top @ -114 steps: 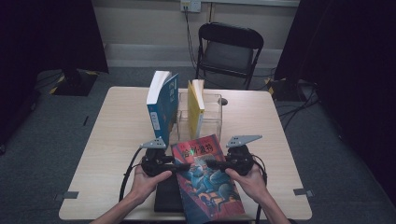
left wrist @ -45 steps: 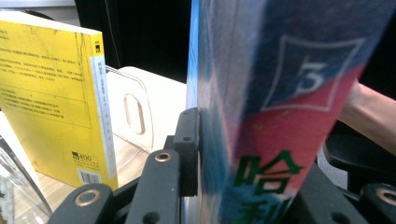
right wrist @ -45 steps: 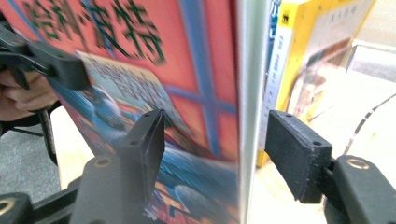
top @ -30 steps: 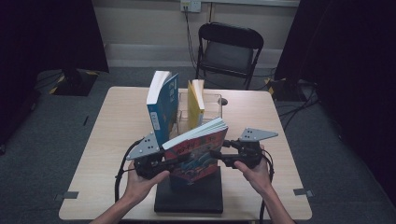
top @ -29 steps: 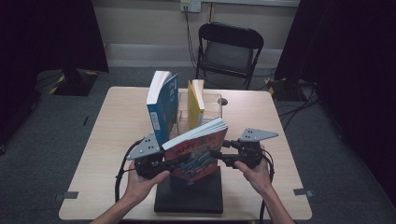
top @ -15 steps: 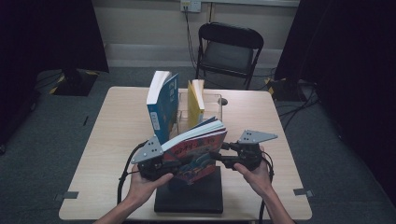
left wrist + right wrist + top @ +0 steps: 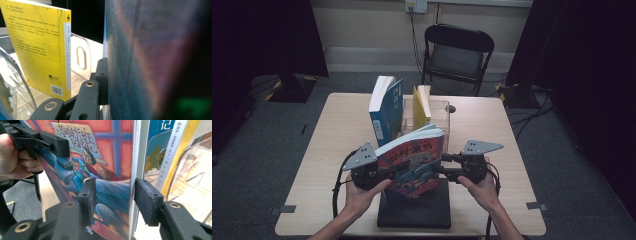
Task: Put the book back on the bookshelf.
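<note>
A colourful book (image 7: 412, 160) with a red and blue cover is held upright over the front of the table, one gripper at each side edge. My left gripper (image 7: 394, 170) is shut on its left edge; its jaws have just been closing on the book. In the left gripper view one black finger (image 7: 101, 80) presses flat against the blurred cover (image 7: 150, 62). My right gripper (image 7: 443, 165) is shut on the right edge. In the right gripper view, that gripper (image 7: 113, 192) has the cover (image 7: 110, 157) and the white page edge between its pads.
A black book (image 7: 414, 210) lies flat under the held one, at the table's (image 7: 332, 145) front edge. Behind it a blue book (image 7: 384, 115) and a yellow book (image 7: 422, 107) stand in a clear holder (image 7: 442, 112). A folding chair (image 7: 457, 55) stands beyond the table.
A few seconds ago the colourful book lay flat on the black one; now it is lifted upright between both grippers. Over the last second it has hardly shifted.
</note>
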Motion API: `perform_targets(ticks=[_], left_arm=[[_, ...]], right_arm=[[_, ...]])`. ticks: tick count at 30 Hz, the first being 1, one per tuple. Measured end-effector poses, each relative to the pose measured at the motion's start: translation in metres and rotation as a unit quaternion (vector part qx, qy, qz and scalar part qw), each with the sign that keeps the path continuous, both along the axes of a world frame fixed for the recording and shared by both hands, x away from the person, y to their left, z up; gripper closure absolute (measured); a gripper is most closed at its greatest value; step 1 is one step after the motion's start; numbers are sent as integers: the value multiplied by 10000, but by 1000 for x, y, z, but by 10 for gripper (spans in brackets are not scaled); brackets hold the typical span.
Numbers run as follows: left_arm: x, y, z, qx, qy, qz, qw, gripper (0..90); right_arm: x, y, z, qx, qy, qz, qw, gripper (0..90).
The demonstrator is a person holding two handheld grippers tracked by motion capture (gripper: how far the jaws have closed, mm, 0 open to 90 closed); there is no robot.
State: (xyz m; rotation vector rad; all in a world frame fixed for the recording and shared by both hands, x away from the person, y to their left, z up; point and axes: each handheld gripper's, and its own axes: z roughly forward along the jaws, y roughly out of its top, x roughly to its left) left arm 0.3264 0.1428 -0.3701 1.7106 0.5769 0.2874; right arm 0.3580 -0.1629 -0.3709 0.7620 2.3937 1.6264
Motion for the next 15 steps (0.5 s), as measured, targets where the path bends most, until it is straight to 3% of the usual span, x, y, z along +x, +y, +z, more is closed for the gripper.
perform_targets(ticks=[5,8,15], left_arm=[[-5,-3,1,129,-149,105,9998,745],[-4,-1,1,95,-77,198,9997,746],[-1,14,0,-15,152,383,9992,746]], right_arm=[[2,0,-2,75,28,55,10000,442],[3,-1,-4,77,96,111,9999,413],[4,-9,-7,32,140,-61,9999,380]])
